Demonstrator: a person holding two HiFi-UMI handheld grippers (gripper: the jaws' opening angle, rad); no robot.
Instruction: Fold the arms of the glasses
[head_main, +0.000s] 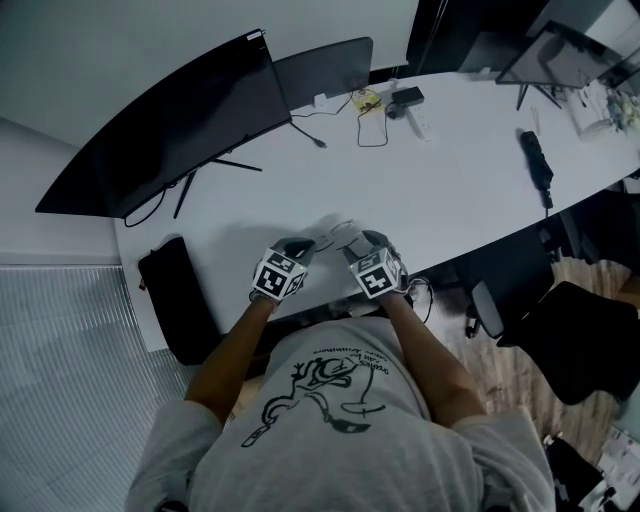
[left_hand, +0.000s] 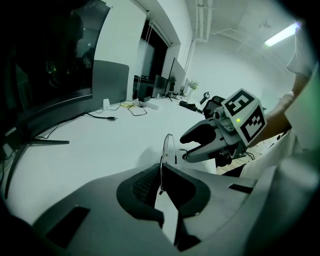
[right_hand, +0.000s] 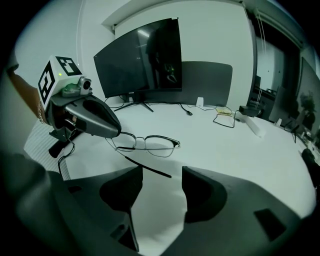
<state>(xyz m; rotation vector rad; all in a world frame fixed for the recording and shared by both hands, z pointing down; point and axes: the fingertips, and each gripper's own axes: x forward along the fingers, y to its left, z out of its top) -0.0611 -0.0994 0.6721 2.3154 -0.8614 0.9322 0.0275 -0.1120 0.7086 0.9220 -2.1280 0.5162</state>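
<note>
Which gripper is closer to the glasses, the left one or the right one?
Left. The left gripper is shut on one end of the glasses. The right gripper sits close by with open jaws, facing the unfolded arm but not gripping it.

Black-rimmed glasses (right_hand: 140, 139), white table (head_main: 450, 190), black monitor (head_main: 170, 130), black-and-white square-patterned marker cubes (head_main: 279, 277)

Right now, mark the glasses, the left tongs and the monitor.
glasses (right_hand: 139, 140), right gripper view, on the bridge between the lenses.
left tongs (right_hand: 115, 131), right gripper view, at the closed tips on the frame's end.
monitor (head_main: 172, 135), head view, middle of the dark screen.
</note>
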